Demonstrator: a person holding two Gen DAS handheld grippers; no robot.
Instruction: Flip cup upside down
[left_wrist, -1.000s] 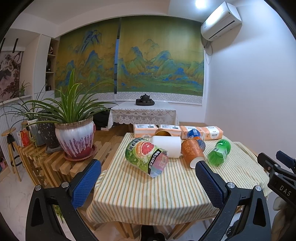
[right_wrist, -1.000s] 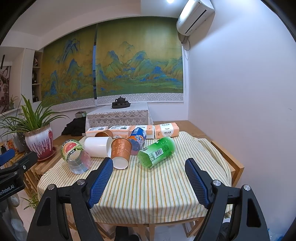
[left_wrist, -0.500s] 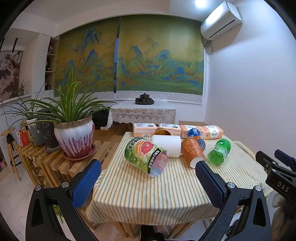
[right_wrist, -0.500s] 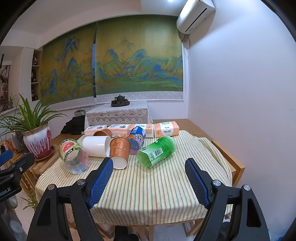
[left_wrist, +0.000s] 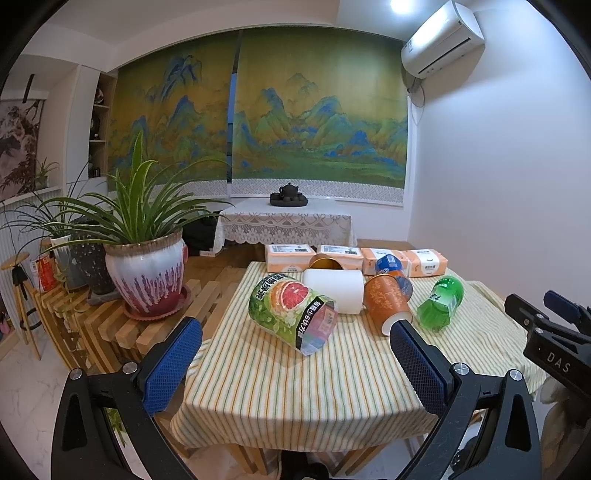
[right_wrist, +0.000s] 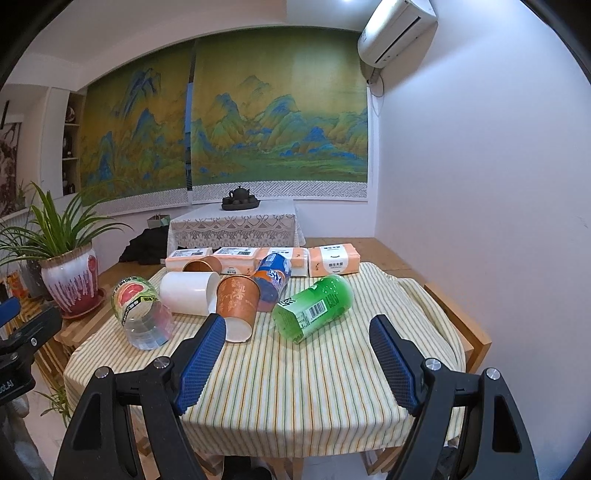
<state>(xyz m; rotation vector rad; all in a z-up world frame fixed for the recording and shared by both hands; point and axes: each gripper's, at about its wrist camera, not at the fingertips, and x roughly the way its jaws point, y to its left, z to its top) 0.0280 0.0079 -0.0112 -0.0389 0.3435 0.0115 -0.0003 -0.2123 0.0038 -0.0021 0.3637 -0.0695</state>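
1. Both tongs wide open, empty: left gripper (left_wrist: 295, 360), right gripper (right_wrist: 297, 360), short of the table (right_wrist: 295, 387).
2. Orange cup (right_wrist: 236, 306) on its side, mid-table, mouth toward camera, touching white cup (right_wrist: 186, 293).
3. Advice: grip across the wall, lift clear of neighbours, rotate mouth down, set flat.

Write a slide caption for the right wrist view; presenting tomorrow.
Open right gripper faces cups and bottles lying on a striped tablecloth.

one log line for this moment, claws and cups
left claw open, empty | right claw open, empty | orange cup, white cup on sides | none flipped yet
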